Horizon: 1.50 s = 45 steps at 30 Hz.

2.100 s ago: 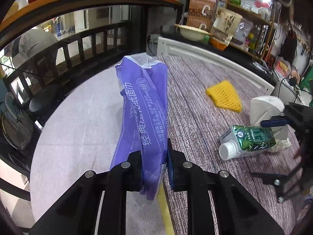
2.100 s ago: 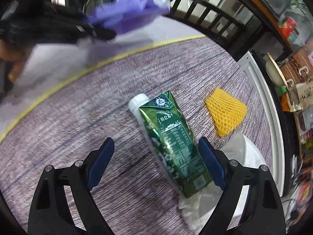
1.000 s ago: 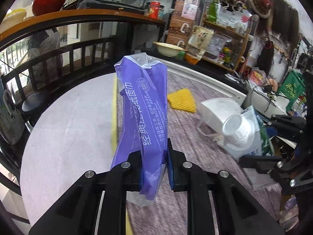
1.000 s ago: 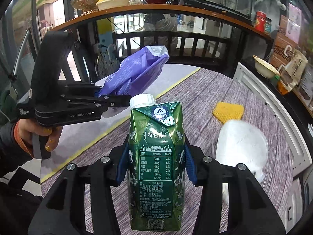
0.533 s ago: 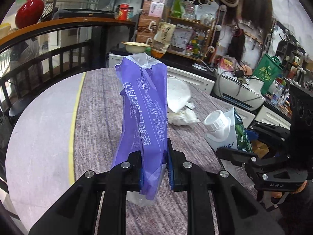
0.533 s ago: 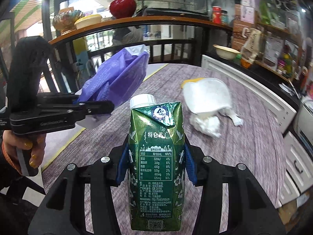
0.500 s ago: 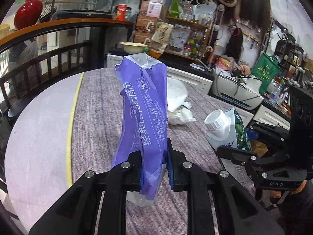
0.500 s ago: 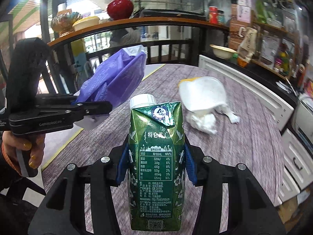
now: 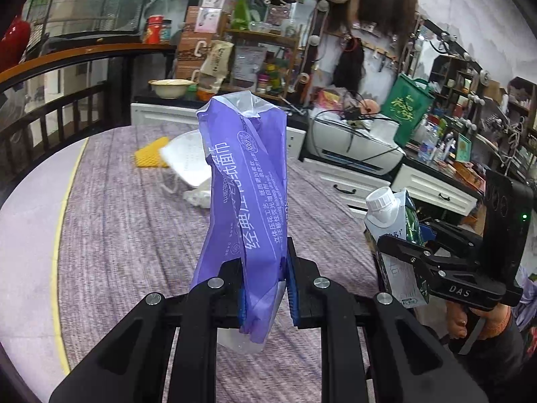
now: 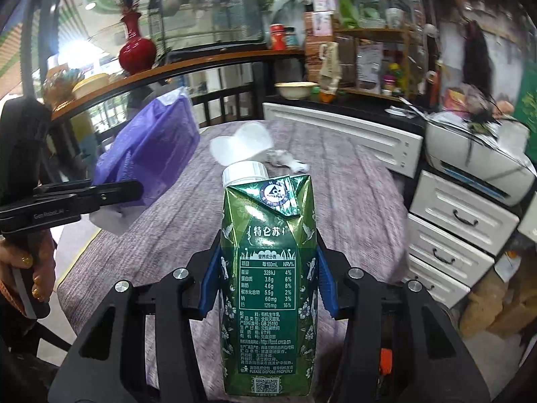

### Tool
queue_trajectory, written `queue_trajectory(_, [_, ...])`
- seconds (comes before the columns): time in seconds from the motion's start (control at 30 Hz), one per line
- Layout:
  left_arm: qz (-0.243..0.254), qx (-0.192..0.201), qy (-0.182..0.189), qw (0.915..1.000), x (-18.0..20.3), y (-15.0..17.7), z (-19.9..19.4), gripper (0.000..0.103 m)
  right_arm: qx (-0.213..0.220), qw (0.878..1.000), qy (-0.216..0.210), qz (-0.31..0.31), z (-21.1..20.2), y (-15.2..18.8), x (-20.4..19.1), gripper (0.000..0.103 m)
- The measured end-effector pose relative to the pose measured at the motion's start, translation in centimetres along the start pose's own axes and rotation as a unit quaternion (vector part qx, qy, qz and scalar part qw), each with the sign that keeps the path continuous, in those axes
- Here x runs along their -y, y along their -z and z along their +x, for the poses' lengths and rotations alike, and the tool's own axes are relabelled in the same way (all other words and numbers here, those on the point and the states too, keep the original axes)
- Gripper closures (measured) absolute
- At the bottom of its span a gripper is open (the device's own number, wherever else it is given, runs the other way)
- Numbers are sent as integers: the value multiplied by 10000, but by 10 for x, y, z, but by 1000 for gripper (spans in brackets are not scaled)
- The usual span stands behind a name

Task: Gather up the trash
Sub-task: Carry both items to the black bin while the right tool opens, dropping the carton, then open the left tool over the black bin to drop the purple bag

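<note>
My left gripper (image 9: 265, 288) is shut on a crumpled purple plastic wrapper (image 9: 246, 194), which stands up between its blue pads above the round table (image 9: 127, 221). In the right wrist view the same purple wrapper (image 10: 151, 147) hangs at the left in the left gripper (image 10: 100, 194). My right gripper (image 10: 266, 278) is shut on a green milk carton (image 10: 268, 268) with a white cap, held upright. That green carton (image 9: 394, 228) shows at the right of the left wrist view. A white face mask (image 9: 188, 161), a crumpled tissue (image 9: 198, 198) and a yellow foam net (image 9: 151, 156) lie on the table.
White drawer cabinets (image 10: 449, 228) and a printer (image 10: 476, 154) stand beyond the table's right edge. A dark railing (image 9: 50, 110) runs behind the table on the left. Cluttered shelves (image 9: 255, 53) fill the back. A hand (image 10: 30, 278) grips the left tool.
Both grippers have swung sideways across the table with their loads still gripped. The mask, tissue and foam net have slid leftward in both views, and the cabinets and printer have come into sight.
</note>
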<state>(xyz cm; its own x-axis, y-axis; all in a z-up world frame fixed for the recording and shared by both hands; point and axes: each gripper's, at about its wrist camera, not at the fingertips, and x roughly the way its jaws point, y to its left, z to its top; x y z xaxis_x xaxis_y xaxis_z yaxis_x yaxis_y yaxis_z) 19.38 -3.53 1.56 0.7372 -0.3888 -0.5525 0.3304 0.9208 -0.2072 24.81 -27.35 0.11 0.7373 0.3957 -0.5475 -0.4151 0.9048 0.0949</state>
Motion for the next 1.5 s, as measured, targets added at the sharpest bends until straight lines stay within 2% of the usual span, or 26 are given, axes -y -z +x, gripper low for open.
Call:
queue_trajectory(0.17, [103, 9, 204, 9997, 24, 2, 4, 85, 90, 9985, 338, 430, -19, 18, 33, 54])
queue_trajectory(0.4, [442, -28, 509, 9977, 71, 5, 17, 85, 115, 9910, 1040, 836, -34, 52, 76, 54])
queue_trajectory(0.5, [559, -129, 686, 9960, 93, 6, 28, 85, -62, 9832, 1563, 940, -30, 74, 95, 54])
queue_trajectory(0.57, [592, -198, 791, 9949, 104, 7, 34, 85, -223, 9789, 1726, 1070, -25, 87, 107, 54])
queue_trajectory(0.7, [763, -317, 951, 9920, 127, 12, 47, 85, -456, 9713, 1802, 1487, -13, 112, 134, 54])
queue_trajectory(0.93, [900, -817, 1335, 9836, 161, 16, 81, 85, -941, 9589, 1804, 1977, 14, 150, 162, 54])
queue_trajectory(1.1, [824, -1253, 1586, 9759, 178, 25, 107, 85, -1317, 9448, 1903, 2320, 35, 180, 179, 53])
queue_trajectory(1.17, [832, -1369, 1619, 9737, 183, 29, 114, 85, -1439, 9380, 1977, 2455, 40, 191, 185, 42])
queue_trajectory(1.33, [972, -1665, 1651, 9672, 192, 39, 127, 85, -1378, 9275, 2223, 2671, 26, 200, 192, 41])
queue_trajectory(1.5, [1126, -2020, 1708, 9578, 204, 45, 141, 85, -914, 9178, 2683, 2779, -16, 192, 201, 36])
